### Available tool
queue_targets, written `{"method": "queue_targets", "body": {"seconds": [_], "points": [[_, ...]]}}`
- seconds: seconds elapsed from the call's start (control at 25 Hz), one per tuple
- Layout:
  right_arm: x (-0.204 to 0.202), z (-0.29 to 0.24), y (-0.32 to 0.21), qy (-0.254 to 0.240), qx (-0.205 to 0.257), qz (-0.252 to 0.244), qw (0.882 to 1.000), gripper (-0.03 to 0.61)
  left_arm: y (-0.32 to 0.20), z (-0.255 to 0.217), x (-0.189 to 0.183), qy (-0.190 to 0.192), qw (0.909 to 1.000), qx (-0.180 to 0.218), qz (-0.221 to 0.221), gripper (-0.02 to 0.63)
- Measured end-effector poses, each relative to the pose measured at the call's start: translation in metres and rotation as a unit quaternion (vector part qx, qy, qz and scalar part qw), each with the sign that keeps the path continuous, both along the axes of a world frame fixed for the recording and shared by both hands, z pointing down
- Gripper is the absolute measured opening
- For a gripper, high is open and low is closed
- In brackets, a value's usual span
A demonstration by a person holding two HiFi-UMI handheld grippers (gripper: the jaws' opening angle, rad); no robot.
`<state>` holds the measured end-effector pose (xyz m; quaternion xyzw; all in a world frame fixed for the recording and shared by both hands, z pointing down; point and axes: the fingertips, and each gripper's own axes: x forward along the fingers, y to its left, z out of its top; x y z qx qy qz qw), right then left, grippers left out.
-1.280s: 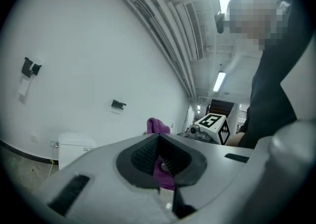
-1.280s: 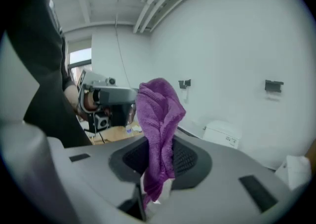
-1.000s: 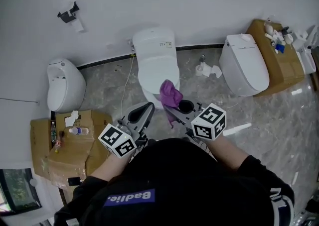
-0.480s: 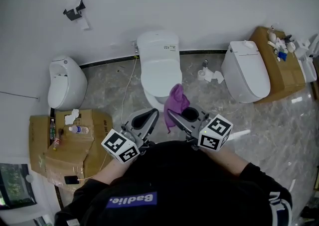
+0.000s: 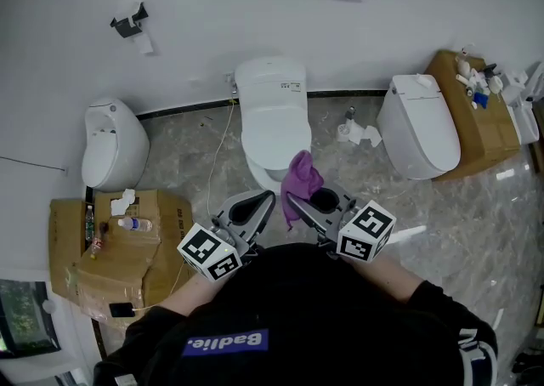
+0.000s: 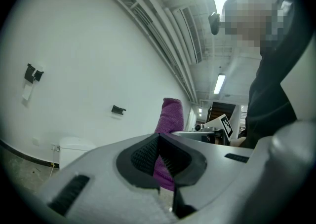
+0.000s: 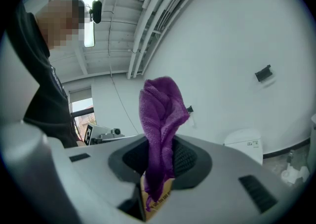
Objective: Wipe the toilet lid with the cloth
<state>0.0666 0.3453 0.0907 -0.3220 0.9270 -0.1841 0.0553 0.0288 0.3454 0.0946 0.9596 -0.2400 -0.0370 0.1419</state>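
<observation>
Left gripper [image 5: 265, 200]: my jaws pressed together, empty.
White ceramic toilet lid [image 5: 274, 125]: closed, just ahead of both grippers.
Purple terry cloth [image 7: 160, 114]: upright, held off the lid.
Right gripper [image 7: 159, 161]: I'm clamped on the cloth's lower end.

The toilet [image 5: 272, 112] stands against the wall, a second toilet [image 5: 418, 125] to its right, a third toilet [image 5: 110, 144] to its left — the cloth [image 5: 301, 176], gripped in the right tongs [image 5: 287, 199], just before its front.
</observation>
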Motion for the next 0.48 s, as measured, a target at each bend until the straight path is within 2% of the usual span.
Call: {"method": "queue_targets", "body": {"seconds": [0.48], "points": [[-0.0056, 0.0038, 0.0012, 0.013, 0.000, -0.001, 1.000, 0.097, 0.0005, -0.0002, -0.0026, 0.000, 1.0000, 0.003, 0.007, 0.017]]}}
